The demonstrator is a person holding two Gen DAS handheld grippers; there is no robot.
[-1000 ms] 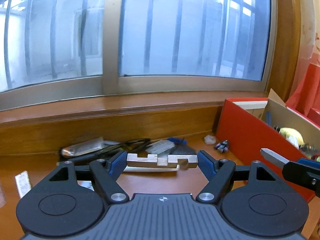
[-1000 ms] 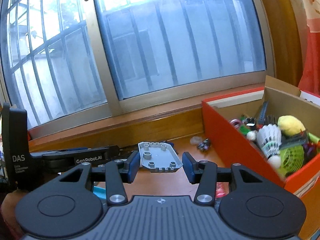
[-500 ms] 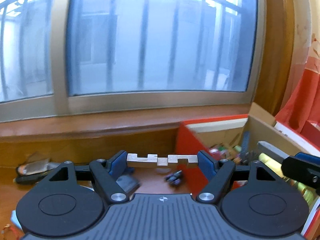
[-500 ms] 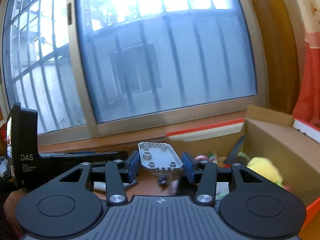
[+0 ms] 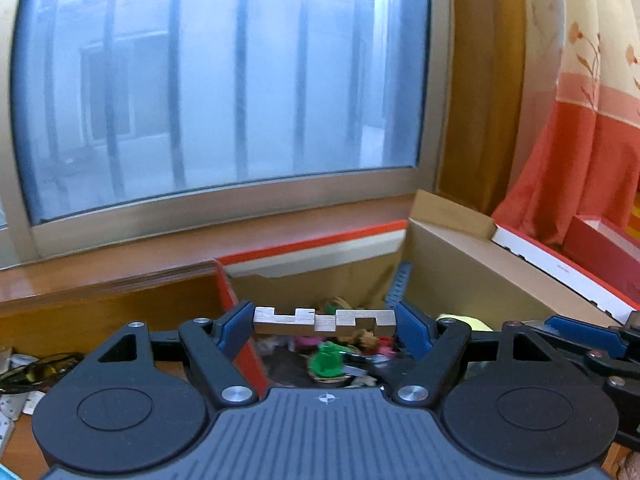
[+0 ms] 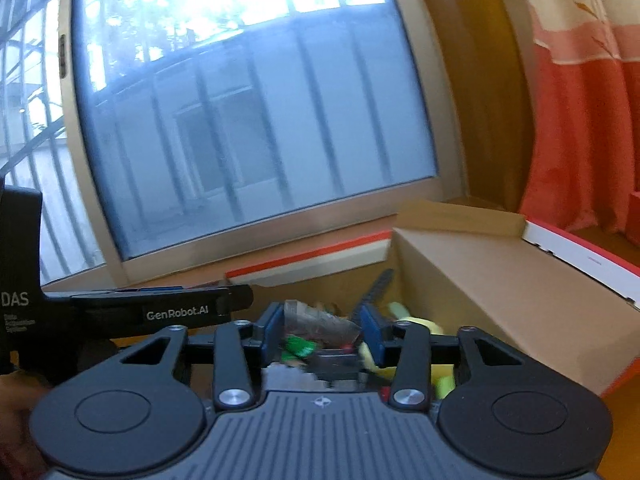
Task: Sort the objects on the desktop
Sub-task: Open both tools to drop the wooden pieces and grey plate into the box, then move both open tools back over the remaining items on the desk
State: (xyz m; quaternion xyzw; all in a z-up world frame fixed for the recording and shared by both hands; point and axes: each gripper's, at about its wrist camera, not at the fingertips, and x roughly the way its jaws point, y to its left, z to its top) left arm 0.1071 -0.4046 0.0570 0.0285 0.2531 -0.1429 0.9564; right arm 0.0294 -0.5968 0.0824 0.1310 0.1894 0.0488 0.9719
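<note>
My left gripper is shut on a notched wooden puzzle piece and holds it level above the open red cardboard box. The box is full of small toys, with a green piece just below the wood. My right gripper holds a grey plastic plate between its pads, tilted and blurred, above the same box. The left gripper's body shows at the left of the right wrist view.
A wooden window sill and a barred window run behind the box. Loose small items lie on the desk at the left. A red curtain and a second red-and-white box stand at the right.
Both grippers have swung right from the desk to above the red box, each still holding its piece. The grey plate now looks tilted and lower between the right pads.
</note>
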